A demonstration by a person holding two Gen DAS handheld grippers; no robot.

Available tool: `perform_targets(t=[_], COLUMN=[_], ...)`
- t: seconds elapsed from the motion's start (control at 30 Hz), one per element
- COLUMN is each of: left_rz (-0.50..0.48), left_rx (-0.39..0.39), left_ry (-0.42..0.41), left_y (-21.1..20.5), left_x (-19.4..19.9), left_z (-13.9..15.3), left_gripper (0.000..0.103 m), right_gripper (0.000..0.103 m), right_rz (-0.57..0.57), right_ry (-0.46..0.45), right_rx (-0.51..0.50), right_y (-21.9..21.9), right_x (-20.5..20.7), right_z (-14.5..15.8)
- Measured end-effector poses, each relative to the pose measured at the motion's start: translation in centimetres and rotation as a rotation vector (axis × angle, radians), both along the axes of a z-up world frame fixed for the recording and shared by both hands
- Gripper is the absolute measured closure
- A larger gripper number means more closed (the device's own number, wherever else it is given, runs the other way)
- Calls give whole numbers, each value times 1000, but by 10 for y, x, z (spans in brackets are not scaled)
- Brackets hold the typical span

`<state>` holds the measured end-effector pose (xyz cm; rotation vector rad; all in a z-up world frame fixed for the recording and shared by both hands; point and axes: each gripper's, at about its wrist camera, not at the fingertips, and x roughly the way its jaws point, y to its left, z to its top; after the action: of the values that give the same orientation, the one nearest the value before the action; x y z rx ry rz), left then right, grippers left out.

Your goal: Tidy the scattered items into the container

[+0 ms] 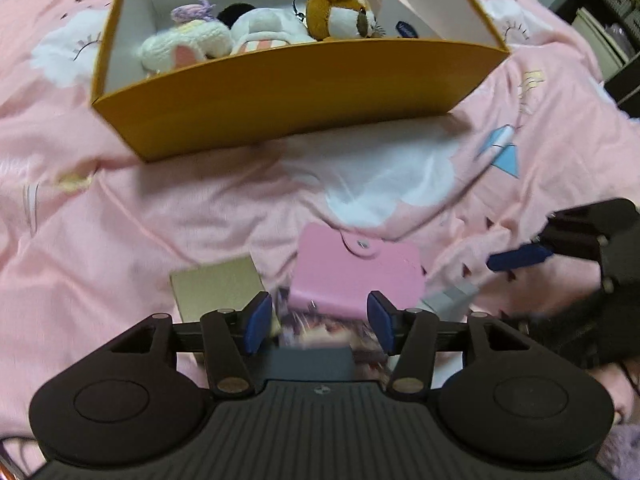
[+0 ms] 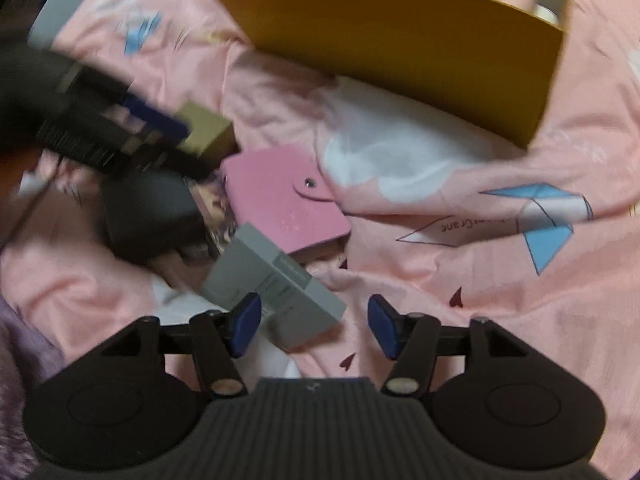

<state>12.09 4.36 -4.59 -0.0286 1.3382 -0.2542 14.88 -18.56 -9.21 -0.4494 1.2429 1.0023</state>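
**Over the pink bedspread, both tongs empty**

Between my left gripper's (image 1: pixel 318 322) wide, empty jaws lies a flat pink snap-flap card wallet (image 1: pixel 356 270): light, stiff, smooth; I'd pinch its long edges. Its flap points toward the orange cardboard box (image 1: pixel 280 92). My right gripper (image 2: pixel 314 326), also wide, hovers beside a grey carton (image 2: pixel 276 284).

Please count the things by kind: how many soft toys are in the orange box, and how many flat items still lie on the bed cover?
Soft toys in the orange box: 3 (white plush, black and white plush, brown plush)
Flat items on the bed cover: 5 (pink wallet, gold box, grey box, black case, picture card)
Total: 8
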Motion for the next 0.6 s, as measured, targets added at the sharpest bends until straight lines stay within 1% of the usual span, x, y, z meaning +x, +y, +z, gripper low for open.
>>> perform_targets(t=[0.1, 0.17, 0.2, 0.3, 0.37, 0.43, 0.47, 0.5, 0.53, 0.6], left_rz=[-36, -46, -49, -55, -63, -69, -64, -55, -47, -57], left_rx=[34, 65, 70, 47, 9, -14, -25, -41, -57, -59], left_ry=[22, 36, 45, 69, 111, 148, 151, 155, 160, 157], left_y=[-6, -8, -9, -11, -13, -16, -17, -16, -16, -18], left_x=[15, 23, 27, 35, 39, 41, 42, 42, 43, 40], left_z=[-12, -21, -25, -34, -41, -52, -55, -57, -57, -56], left_gripper=[40, 39, 39, 39, 38, 36, 34, 34, 35, 36], right_gripper=[41, 41, 39, 36, 36, 39, 43, 48, 51, 60], right_rz=[15, 15, 16, 26, 21, 23, 32, 40, 48, 63], right_ry=[10, 35, 53, 67, 81, 77, 63, 53, 41, 27], right_rx=[-10, -11, -6, -2, 4, 5, 0, -3, -6, -9], right_y=[7, 11, 13, 15, 13, 11, 10, 10, 8, 6], right_x=[0, 2, 3, 3, 4, 2, -1, -3, -5, -7], right_z=[-12, -20, -23, -29, -30, -28, -26, -24, -21, -14])
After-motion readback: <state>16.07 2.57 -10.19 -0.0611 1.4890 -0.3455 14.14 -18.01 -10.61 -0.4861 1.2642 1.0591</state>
